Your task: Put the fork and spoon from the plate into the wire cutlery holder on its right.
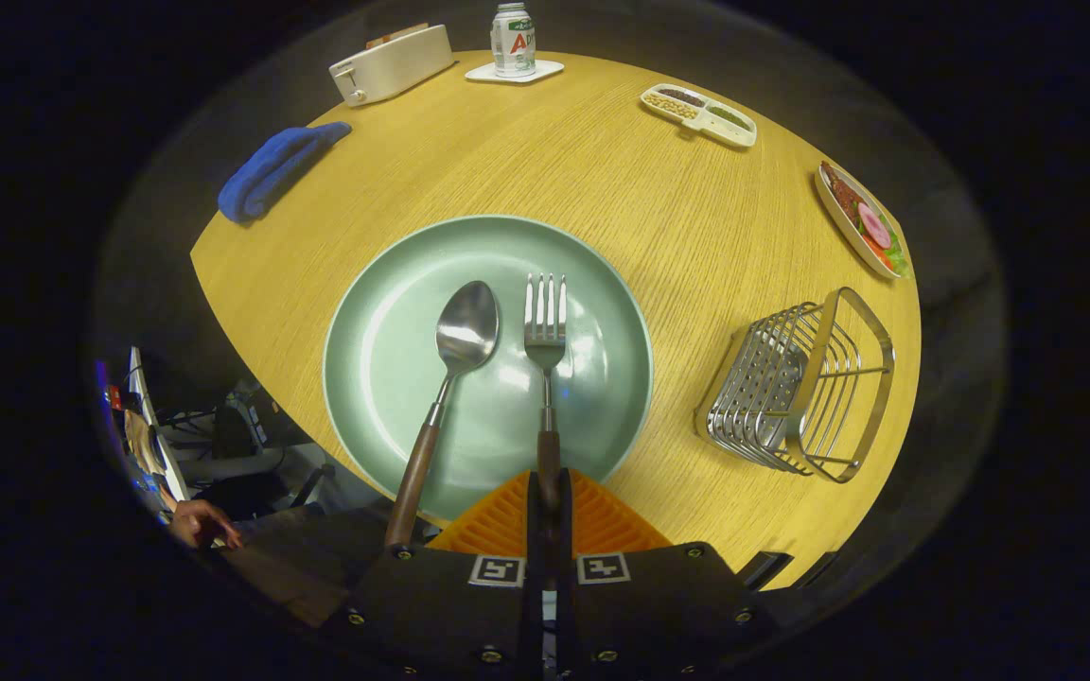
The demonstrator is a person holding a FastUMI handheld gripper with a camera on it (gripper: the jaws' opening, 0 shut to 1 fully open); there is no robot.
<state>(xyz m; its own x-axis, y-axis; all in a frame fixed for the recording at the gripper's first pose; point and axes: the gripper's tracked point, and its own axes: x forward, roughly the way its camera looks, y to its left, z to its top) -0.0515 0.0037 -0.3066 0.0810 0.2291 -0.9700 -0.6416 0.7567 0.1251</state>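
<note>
- Gripper (548, 501) fingers were closed narrow on the fork's (545, 378) wooden handle, as I saw it.
- Fork and spoon (450, 378) lay side by side on the green plate (365, 378), spoon to the left.
- Wire cutlery holder (805, 388) stood on the table (677, 218), right of the plate.

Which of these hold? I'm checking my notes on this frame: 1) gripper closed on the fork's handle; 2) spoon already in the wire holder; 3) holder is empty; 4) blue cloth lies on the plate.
1) True: the hand-held gripper is shut on the fork handle.
2) False: the spoon lies on the plate, left of the fork.
3) True: the wire cutlery holder holds nothing.
4) False: the blue cloth lies on the table, beyond the plate.
</note>
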